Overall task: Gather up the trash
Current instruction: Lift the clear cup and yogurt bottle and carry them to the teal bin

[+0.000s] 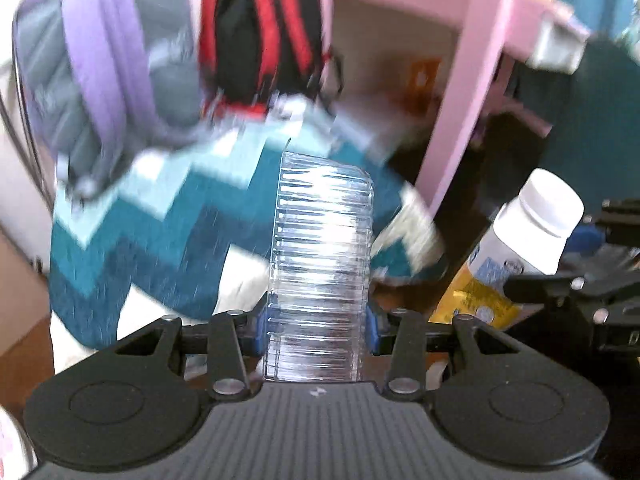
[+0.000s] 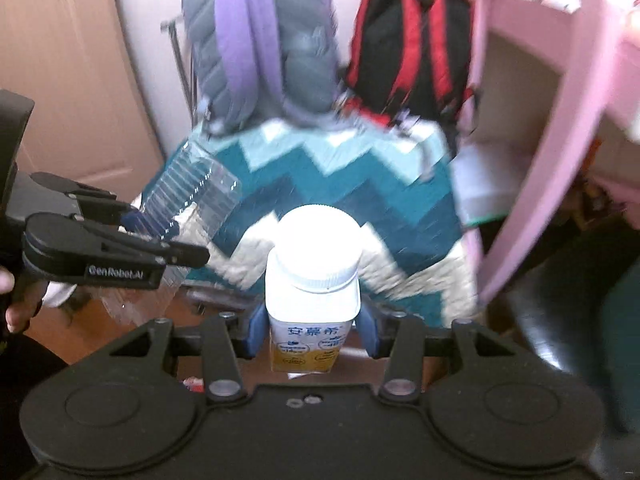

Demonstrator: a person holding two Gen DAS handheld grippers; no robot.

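Clear ribbed plastic tray (image 1: 322, 264) clamped in left tongs (image 1: 318, 324): judged light, flimsy, crush-prone, best pinched at stiffer rim. White-capped yogurt bottle with yellow label (image 2: 312, 288) gripped in right tongs (image 2: 312, 330): rigid, likely slick; body hold preferred. Both held aloft.

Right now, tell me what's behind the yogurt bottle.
Behind the yogurt bottle, held in the right claw, lies a teal zigzag blanket, backpacks beyond. The bottle covers whatever is directly behind it.
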